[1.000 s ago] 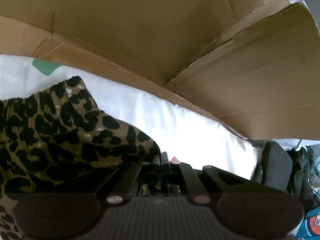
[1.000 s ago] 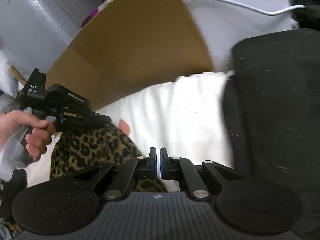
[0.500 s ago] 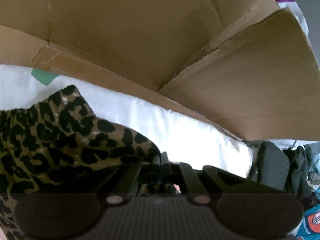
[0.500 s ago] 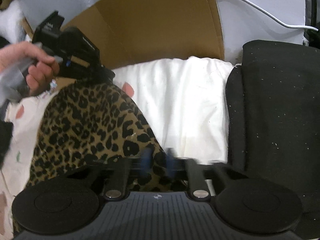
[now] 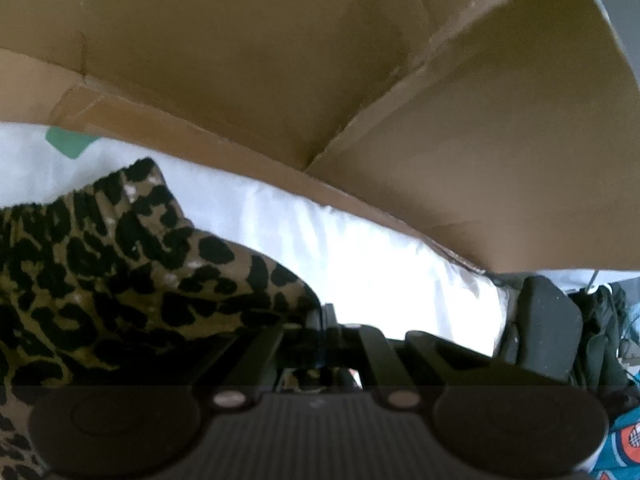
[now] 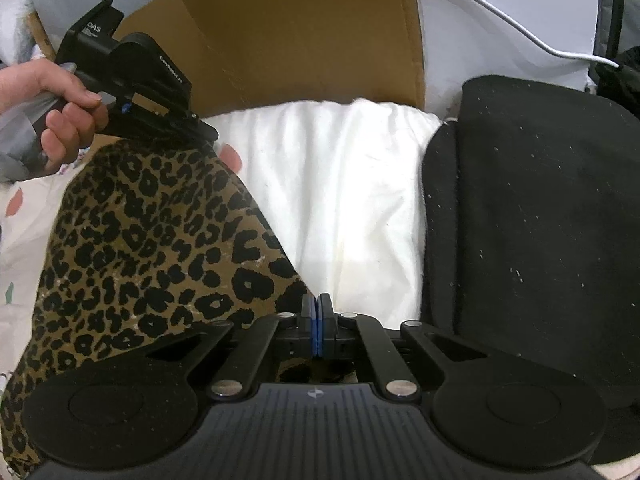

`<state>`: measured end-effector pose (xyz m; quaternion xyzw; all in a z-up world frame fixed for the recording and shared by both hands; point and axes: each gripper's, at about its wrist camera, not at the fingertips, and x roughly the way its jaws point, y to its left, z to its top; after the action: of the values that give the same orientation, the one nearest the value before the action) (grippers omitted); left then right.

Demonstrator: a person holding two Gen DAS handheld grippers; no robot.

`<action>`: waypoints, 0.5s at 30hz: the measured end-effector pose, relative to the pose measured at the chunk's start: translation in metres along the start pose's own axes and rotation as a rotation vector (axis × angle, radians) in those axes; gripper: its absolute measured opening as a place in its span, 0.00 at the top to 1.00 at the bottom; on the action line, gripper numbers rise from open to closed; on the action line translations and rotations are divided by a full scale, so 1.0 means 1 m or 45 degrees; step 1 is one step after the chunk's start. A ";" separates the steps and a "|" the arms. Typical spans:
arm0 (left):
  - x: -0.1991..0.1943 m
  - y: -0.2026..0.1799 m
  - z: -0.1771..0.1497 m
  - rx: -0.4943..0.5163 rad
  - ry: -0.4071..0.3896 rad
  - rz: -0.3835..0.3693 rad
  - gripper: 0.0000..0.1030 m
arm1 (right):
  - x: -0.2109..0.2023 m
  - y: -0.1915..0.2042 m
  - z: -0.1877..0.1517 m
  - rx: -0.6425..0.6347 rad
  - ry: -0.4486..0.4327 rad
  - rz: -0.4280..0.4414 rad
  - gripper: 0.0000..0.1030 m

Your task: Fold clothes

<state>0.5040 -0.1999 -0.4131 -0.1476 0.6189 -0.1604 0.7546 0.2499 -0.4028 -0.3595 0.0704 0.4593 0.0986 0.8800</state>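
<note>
Your right gripper (image 6: 317, 312) has its blue pads pressed flat together, pinching the near corner of the leopard-print garment (image 6: 160, 248); the cloth runs in under the fingers from the left. Your left gripper (image 6: 200, 130) is up at the far corner of the same garment, its tip on the cloth edge. In the left wrist view the left gripper (image 5: 326, 320) has its jaws pressed together too, w/ the print bunched right against the fingers on the left side, so it reads as pinching fabric, though the contact is dark and partly hidden. Your left hand (image 6: 60, 116) wraps the handle.

The garment lies on the white bedding (image 6: 340, 200), towards its left side. One straight edge is stretched between the two grippers — from the far left corner down to the near centre — and the rest of the cloth spreads leftwards from that edge. Long axis runs approx. far-to-near along it. In the left wrist view a gathered, elastic-looking band (image 5: 80, 200) shows at the garment's top edge.

A brown cardboard box (image 6: 300, 40) stands at the far edge of the bedding. A black cushion (image 6: 540, 220) lies at the bedding's right edge, touching it — well apart from the garment.
</note>
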 end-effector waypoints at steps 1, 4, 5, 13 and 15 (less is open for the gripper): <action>0.004 -0.002 -0.002 0.009 0.009 0.003 0.99 | 0.001 0.000 -0.001 -0.001 0.009 -0.008 1.00; 0.007 -0.010 -0.004 0.040 0.015 -0.022 0.90 | 0.002 -0.001 -0.002 0.014 0.021 -0.027 1.00; 0.007 -0.012 -0.005 0.052 0.013 -0.034 0.86 | 0.001 0.000 -0.001 0.018 0.022 -0.031 1.00; -0.065 -0.012 0.026 0.225 -0.117 0.017 0.72 | -0.010 0.003 0.012 0.059 -0.042 -0.002 0.98; -0.076 -0.007 0.029 0.270 -0.114 0.072 0.73 | -0.012 0.005 0.015 0.057 -0.080 0.020 0.98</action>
<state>0.5182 -0.1731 -0.3373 -0.0563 0.5681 -0.1968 0.7971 0.2549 -0.4018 -0.3401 0.0968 0.4331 0.0929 0.8913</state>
